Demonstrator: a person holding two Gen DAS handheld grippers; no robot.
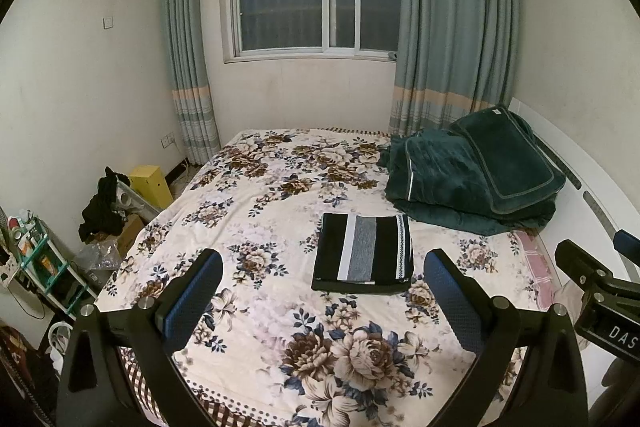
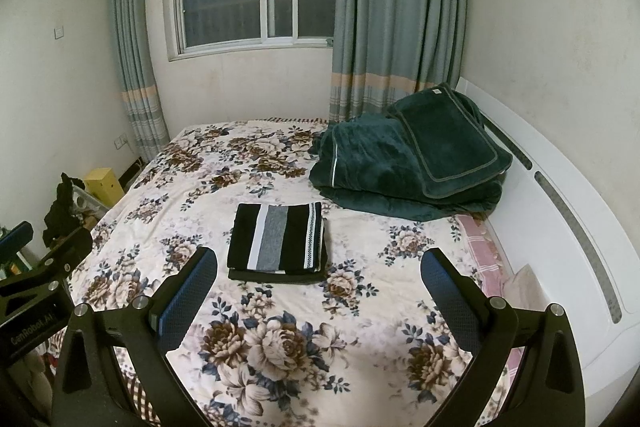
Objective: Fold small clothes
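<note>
The left gripper [image 1: 322,291] hangs above the near part of the bed with its blue-padded fingers [image 1: 192,299] spread wide and nothing between them. The right gripper [image 2: 318,291] is the same: jaws apart, empty, held off the cover. Each shows at the edge of the other's view, so the two are side by side.

Just beyond the fingertips, toward 12 o'clock in the left wrist view and nearer 11 o'clock in the right, lies the striped garment [image 1: 363,251], a black, white and grey piece already squared into a flat rectangle on the floral bedspread [image 1: 256,195]. It seems to sit on a darker folded layer whose edge shows along its near side; whether that is a second garment I cannot tell.

Judging by its look, it is light, soft knit that will sag if lifted by one point. Pinching the two near corners, one gripper each, should keep the stack from sliding apart; the plush cover below may drag.

Farther out, at about 1 o'clock, a green blanket [image 1: 472,175] is heaped by the headboard [image 2: 560,211], well apart from the garment.
</note>
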